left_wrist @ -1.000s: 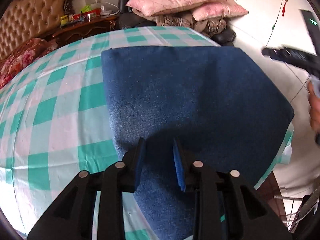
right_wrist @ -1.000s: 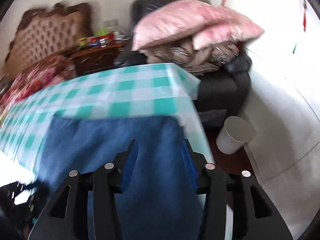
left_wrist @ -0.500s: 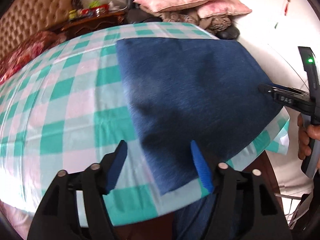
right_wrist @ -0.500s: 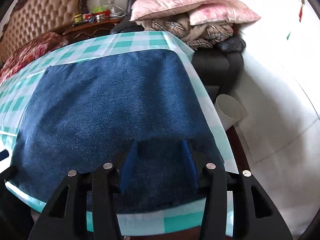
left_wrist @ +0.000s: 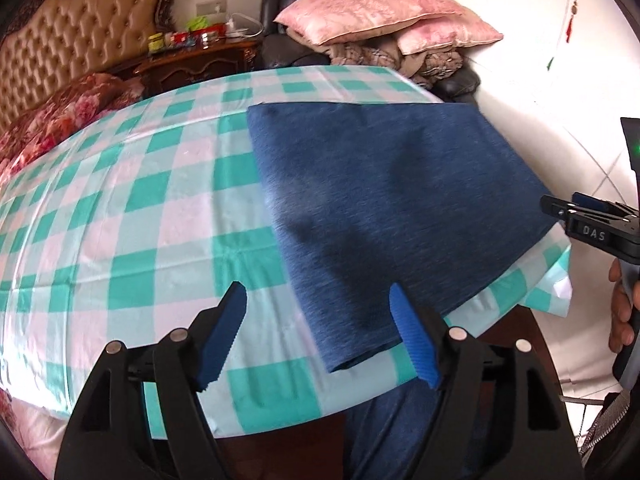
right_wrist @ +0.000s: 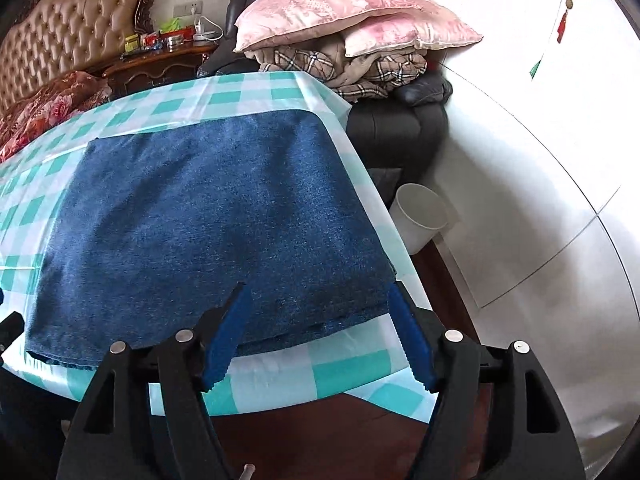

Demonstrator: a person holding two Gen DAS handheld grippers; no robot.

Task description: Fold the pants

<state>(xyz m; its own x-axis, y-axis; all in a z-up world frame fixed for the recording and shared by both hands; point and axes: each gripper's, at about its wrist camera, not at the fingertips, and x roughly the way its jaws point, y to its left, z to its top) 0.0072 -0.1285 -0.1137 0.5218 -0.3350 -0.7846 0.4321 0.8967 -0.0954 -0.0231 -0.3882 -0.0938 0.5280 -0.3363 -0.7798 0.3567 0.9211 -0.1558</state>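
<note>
- Both grippers have let go of the pants point(left_wrist: 392, 200) and drawn back toward the near edge of the bench point(left_wrist: 120, 216); their jaws have just been opening, with nothing left between them.
- Left gripper point(left_wrist: 320, 332) hangs over the pants' near left corner, fingers spread, tilted steeply down.
- Right gripper point(right_wrist: 316, 332) hovers at the pants' near right edge, fingers spread too, equally tilted; a hand point(left_wrist: 622, 312) carries it.
- Pants lie as a flat folded rectangle on the bench's right end, one part hanging over the near edge.
- Cloth looks soft, limp and fairly thick; my guess is it slides little on the checked cover, so pinch the doubled near corners.
</note>
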